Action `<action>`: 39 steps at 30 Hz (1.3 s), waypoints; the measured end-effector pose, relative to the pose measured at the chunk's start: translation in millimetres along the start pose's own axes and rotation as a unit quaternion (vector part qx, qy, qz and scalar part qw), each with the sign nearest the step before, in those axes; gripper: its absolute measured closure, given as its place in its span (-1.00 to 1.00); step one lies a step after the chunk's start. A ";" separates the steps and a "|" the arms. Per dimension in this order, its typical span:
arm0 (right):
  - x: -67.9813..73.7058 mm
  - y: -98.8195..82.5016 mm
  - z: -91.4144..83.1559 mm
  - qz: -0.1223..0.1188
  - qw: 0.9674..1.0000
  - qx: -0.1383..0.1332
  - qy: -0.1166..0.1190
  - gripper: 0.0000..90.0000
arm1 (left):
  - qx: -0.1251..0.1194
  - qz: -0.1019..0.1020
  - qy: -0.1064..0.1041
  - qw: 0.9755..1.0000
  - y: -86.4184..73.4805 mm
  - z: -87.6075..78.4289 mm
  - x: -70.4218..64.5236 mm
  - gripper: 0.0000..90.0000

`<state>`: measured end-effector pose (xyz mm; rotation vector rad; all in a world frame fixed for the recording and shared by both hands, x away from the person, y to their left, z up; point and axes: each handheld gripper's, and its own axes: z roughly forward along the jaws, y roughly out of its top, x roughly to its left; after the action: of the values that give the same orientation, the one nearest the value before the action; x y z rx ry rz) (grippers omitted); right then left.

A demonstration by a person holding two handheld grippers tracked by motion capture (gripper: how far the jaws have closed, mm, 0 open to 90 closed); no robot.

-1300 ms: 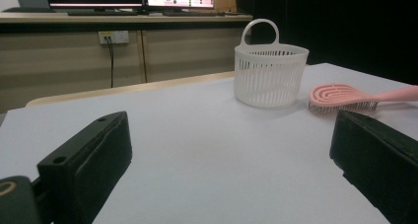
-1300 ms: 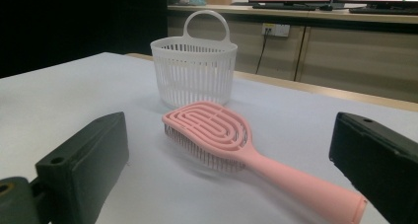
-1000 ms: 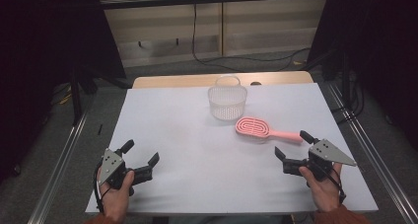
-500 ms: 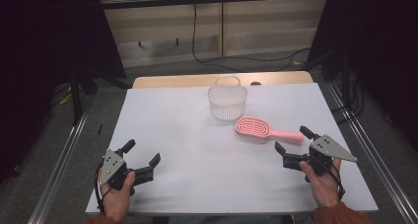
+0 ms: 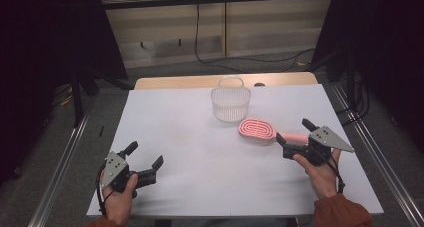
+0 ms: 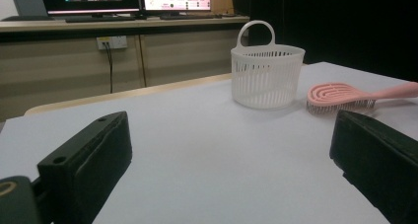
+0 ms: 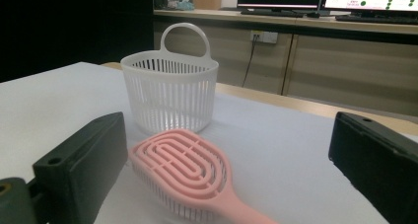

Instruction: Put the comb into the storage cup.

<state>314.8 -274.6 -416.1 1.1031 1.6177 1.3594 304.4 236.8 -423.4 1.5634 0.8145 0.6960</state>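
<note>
Hairbrush (image 5: 259, 130), pink, lay flat on the white table (image 5: 190, 137), bristles down, head just beside the basket (image 5: 230, 101) and handle running toward the table's right edge. Was straddled at the handle end by the right gripper (image 5: 293, 138), jaws spread wide, one on each side of the handle, nothing pinched. Looked along that gripper's own view as a brush (image 7: 192, 179) lying between the two black jaws, head pointing away toward the basket (image 7: 170, 91), with clear gaps on both sides. Right hand (image 5: 322, 173) rested low at the near right of the table, palm wrapped under the gripper's body, forearm in a rust-coloured sleeve (image 5: 342, 214) coming in from the bottom edge, grey plate on top tilted outward. Left gripper (image 5: 145, 159) sat well apart from the brush at the near left corner, jaws likewise spread and empty, aimed toward the middle of the table. Left hand (image 5: 120, 194) gripped it from below, wrist close to the table edge. From the left gripper view, basket (image 6: 266, 73) stood upright with handle up, brush (image 6: 340, 96) to its right.
</note>
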 end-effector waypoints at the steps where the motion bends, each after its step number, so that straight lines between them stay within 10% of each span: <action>1: -0.3 0.9 1.6 0.001 1.000 0.000 -0.002 -0.97 | 0.000 -0.003 0.000 1.000 -0.2 0.4 -0.2 -0.94; 29: -12.8 19.3 53.5 -0.007 1.000 -0.001 -0.010 -0.90 | 0.007 0.002 0.002 1.000 -1.0 1.0 0.9 -0.94; 39: -26.5 18.5 53.8 0.002 1.000 0.019 -0.010 -0.16 | 0.007 0.001 0.001 1.000 -0.7 -1.1 1.8 -0.94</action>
<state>376.6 -279.2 -406.5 1.1387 1.6334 1.3224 304.5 239.0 -424.0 1.5760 0.8203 0.6950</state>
